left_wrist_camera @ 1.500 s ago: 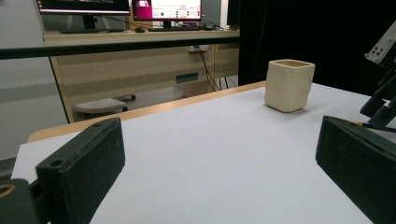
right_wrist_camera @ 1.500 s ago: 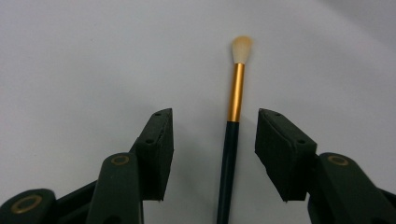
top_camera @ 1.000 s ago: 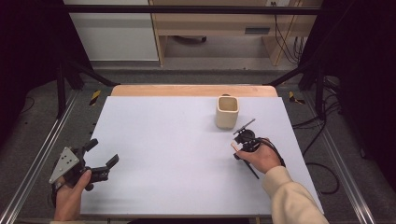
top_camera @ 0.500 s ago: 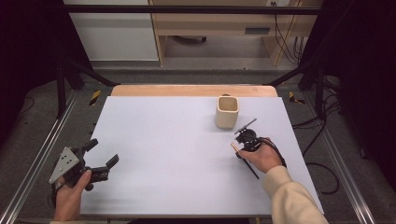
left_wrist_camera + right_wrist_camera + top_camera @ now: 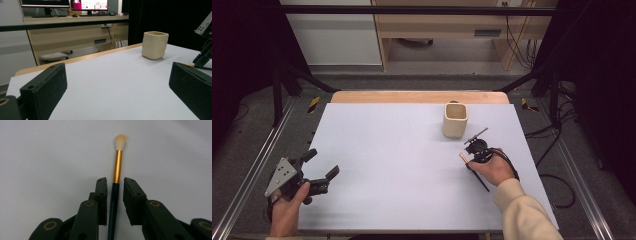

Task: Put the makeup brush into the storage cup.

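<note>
**Brush between closing jaws on the white table**

At the left, the left gripper (image 5: pixel 314 172) rests low near the table's (image 5: pixel 387 165) front left corner, held in the person's left hand (image 5: pixel 287 212), its jaws spread wide with nothing between them. In the left gripper view the bare white surface stretches from those jaws to a cream cup (image 5: pixel 154 45). Further right, in the high view, that cup (image 5: pixel 455 120) stands upright near the far edge, just beyond the right gripper (image 5: pixel 469 152) and apart from it; nothing lies between the two.

The brush (image 5: pixel 115 185) lies flat on the table, its pale tuft pointing away from the gripper. Its dark handle runs between the right gripper's (image 5: pixel 115 192) jaws, which have just been closing. A narrow gap shows beside the handle on the right; whether the left pad touches it I cannot tell.
</note>
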`<action>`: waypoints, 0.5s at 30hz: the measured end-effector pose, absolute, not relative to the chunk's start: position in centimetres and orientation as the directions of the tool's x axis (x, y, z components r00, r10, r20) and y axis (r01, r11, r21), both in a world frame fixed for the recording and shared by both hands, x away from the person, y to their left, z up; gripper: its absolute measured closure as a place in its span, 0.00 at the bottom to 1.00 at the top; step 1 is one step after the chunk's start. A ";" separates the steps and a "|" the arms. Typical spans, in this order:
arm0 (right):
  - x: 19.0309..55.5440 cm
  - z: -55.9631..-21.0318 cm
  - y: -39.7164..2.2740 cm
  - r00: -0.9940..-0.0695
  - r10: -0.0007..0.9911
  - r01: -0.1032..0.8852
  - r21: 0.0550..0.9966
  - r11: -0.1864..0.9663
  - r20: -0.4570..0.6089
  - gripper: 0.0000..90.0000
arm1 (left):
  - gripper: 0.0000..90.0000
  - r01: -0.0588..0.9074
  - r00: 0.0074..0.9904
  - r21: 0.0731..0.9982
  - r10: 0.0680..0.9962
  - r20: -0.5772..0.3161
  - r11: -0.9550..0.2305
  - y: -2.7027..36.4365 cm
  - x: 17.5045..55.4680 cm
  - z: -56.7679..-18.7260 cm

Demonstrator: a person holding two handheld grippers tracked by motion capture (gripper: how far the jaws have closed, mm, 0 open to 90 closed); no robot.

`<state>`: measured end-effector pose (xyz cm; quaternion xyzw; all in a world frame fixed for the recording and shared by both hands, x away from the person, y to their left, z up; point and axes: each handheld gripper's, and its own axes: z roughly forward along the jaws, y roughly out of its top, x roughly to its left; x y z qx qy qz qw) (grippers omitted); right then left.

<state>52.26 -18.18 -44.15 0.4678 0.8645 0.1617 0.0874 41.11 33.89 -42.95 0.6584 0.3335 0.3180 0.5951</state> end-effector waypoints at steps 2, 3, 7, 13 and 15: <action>52.3 -44.2 -18.3 -0.550 0.835 0.777 0.363 0.514 -0.003 0.83 | 0.01 0.061 0.575 0.996 0.818 0.021 -0.068 33.9 41.1 -42.9; 52.3 -44.2 -18.3 -0.545 0.839 0.782 0.363 0.508 0.000 0.84 | 0.01 0.061 0.575 0.996 0.818 0.020 -0.068 33.9 41.1 -42.9; 52.3 -44.2 -18.2 -0.550 0.835 0.778 0.365 0.512 0.000 0.85 | 0.01 0.061 0.574 0.996 0.818 0.022 -0.069 33.9 41.1 -42.9; 52.3 -44.4 -18.0 -0.552 0.834 0.779 0.356 0.516 0.001 0.86 | 0.01 0.061 0.574 0.996 0.819 0.021 -0.068 33.9 41.1 -42.9; 52.3 -44.5 -17.9 -0.551 0.834 0.779 0.355 0.517 -0.003 0.86 | 0.01 0.061 0.573 0.996 0.819 0.020 -0.067 33.9 41.1 -42.9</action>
